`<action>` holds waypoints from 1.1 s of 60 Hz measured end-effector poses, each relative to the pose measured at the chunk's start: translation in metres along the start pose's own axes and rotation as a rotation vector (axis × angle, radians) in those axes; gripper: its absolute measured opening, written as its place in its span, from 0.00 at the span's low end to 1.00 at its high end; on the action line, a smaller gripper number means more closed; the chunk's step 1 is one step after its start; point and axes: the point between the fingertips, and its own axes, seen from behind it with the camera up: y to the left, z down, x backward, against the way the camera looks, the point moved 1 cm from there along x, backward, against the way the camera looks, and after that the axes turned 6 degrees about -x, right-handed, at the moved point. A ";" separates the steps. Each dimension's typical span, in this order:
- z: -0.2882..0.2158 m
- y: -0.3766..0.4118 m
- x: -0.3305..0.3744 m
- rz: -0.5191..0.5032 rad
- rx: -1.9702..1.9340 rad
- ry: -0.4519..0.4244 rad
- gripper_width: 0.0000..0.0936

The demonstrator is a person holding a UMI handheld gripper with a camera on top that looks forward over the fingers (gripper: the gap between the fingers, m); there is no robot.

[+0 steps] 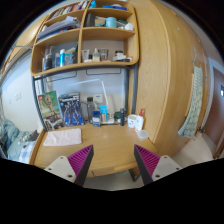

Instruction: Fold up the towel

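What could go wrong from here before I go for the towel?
The gripper hangs open and empty above the desk, and no towel is clearly in view, so you may descend on the wrong thing. Bottles crowd the back of the desk, and a pink sheet lies nearby; a low sweep could knock them.

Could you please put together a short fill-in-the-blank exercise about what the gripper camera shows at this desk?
1. The gripper has its fingers ____, with nothing between them.
2. The fingers hang above a wooden ____.
3. Above the desktop stand wooden ____ loaded with bottles and small items.
4. The pads on the fingers are coloured ____.

Missing words: open; desk; shelves; magenta
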 end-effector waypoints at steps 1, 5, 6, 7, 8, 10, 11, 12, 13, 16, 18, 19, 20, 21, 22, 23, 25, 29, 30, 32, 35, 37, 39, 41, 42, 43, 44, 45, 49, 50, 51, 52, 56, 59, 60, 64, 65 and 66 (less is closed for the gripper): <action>0.002 0.001 0.000 -0.002 0.004 0.007 0.88; 0.015 0.014 -0.012 -0.012 0.008 0.020 0.88; 0.020 0.018 -0.017 -0.015 0.011 0.024 0.88; 0.024 0.022 -0.022 -0.018 0.014 0.030 0.88; 0.030 0.026 -0.026 -0.021 0.020 0.038 0.88; 0.036 0.028 -0.031 -0.031 0.036 0.067 0.88; 0.045 0.037 -0.042 -0.034 0.040 0.073 0.88; 0.051 0.043 -0.048 -0.038 0.046 0.080 0.88; 0.057 0.049 -0.053 -0.044 0.053 0.086 0.88; 0.075 0.068 -0.070 -0.062 0.075 0.108 0.88; 0.090 0.081 -0.081 -0.075 0.095 0.134 0.88; 0.097 0.088 -0.086 -0.083 0.104 0.147 0.88; 0.103 0.096 -0.092 -0.092 0.111 0.159 0.87; 0.110 0.104 -0.097 -0.100 0.118 0.169 0.87; 0.116 0.113 -0.102 -0.109 0.127 0.179 0.87; 0.122 0.121 -0.108 -0.117 0.139 0.188 0.88; 0.135 0.136 -0.121 -0.136 0.170 0.210 0.88; 0.160 0.178 -0.144 -0.172 0.222 0.245 0.88; 0.166 0.189 -0.149 -0.183 0.230 0.252 0.88; 0.178 0.213 -0.161 -0.208 0.242 0.273 0.88; 0.193 0.249 -0.177 -0.246 0.248 0.303 0.89; 0.201 0.273 -0.189 -0.269 0.251 0.317 0.90; 0.209 0.295 -0.201 -0.286 0.255 0.338 0.89; 0.215 0.317 -0.214 -0.299 0.256 0.355 0.90; 0.218 0.328 -0.220 -0.304 0.256 0.360 0.90; 0.219 0.338 -0.226 -0.309 0.254 0.365 0.90; 0.221 0.348 -0.232 -0.316 0.253 0.369 0.90; 0.222 0.359 -0.238 -0.322 0.252 0.373 0.90; 0.221 0.400 -0.263 -0.345 0.253 0.377 0.90; 0.221 0.409 -0.269 -0.349 0.254 0.377 0.90; 0.220 0.418 -0.275 -0.353 0.256 0.378 0.90; 0.220 0.428 -0.280 -0.357 0.257 0.379 0.90; 0.214 0.464 -0.304 -0.374 0.260 0.371 0.90; 0.207 0.487 -0.322 -0.374 0.270 0.356 0.90; 0.205 0.494 -0.328 -0.372 0.274 0.353 0.90; 0.201 0.521 -0.350 -0.373 0.275 0.346 0.88; 0.201 0.527 -0.356 -0.374 0.274 0.346 0.88; 0.202 0.533 -0.361 -0.374 0.275 0.348 0.88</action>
